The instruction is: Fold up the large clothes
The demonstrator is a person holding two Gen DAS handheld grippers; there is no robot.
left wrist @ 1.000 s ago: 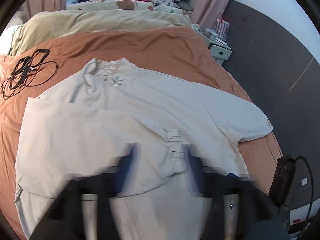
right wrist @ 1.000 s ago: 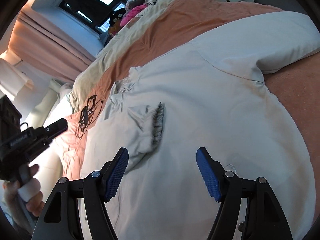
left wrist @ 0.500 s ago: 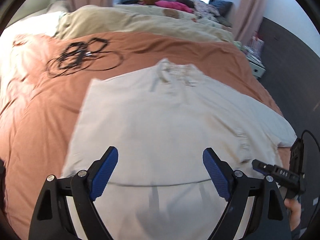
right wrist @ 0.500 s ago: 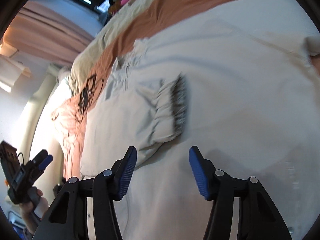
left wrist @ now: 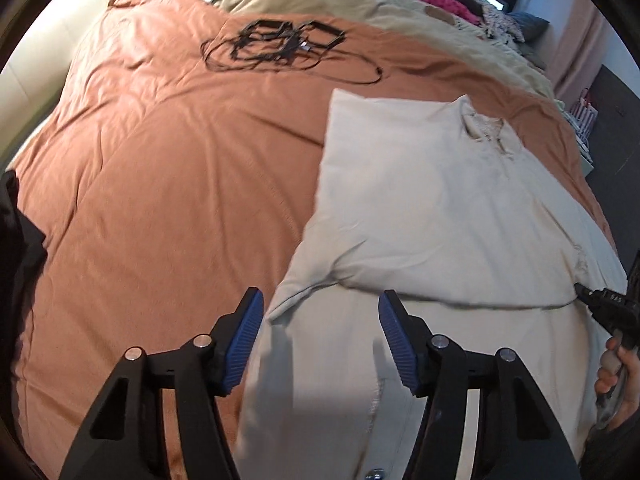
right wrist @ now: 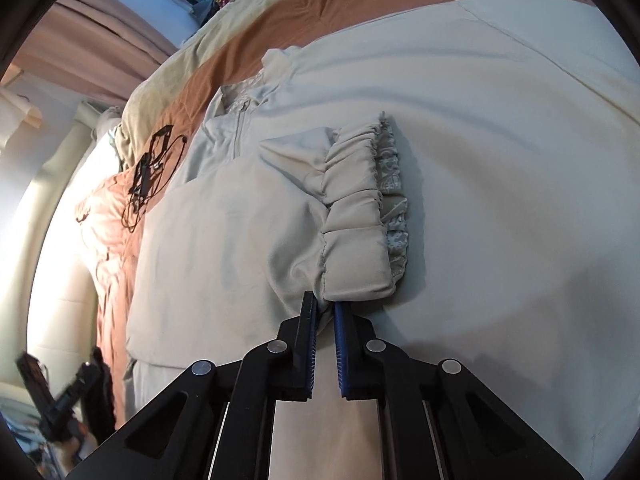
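A large pale beige jacket [left wrist: 440, 200] lies spread on the orange bed cover [left wrist: 160, 200], collar at the far end. One sleeve is folded across its chest, with the gathered cuff [right wrist: 356, 220] lying on the body [right wrist: 500, 160]. My right gripper [right wrist: 325, 312] is closing, and its blue pads pinch the sleeve fabric at the cuff's near corner. My left gripper [left wrist: 320, 320] hovers over the jacket's left edge. Its jaws are closing, the folded cloth edge lies below and between them, and the pads [left wrist: 394, 344] do not touch it.
A tangle of black cable [left wrist: 280, 44] lies on the orange cover beyond the jacket. A beige blanket [left wrist: 360, 4] and piled clothes fill the bed's far end. A hand [left wrist: 616, 364] holds the other gripper at the right rim. Dark wall panels stand on the right.
My left gripper swung left to the jacket's left edge, dropped lower, and its jaws narrowed. My right gripper moved forward onto the folded sleeve and closed by the cuff.
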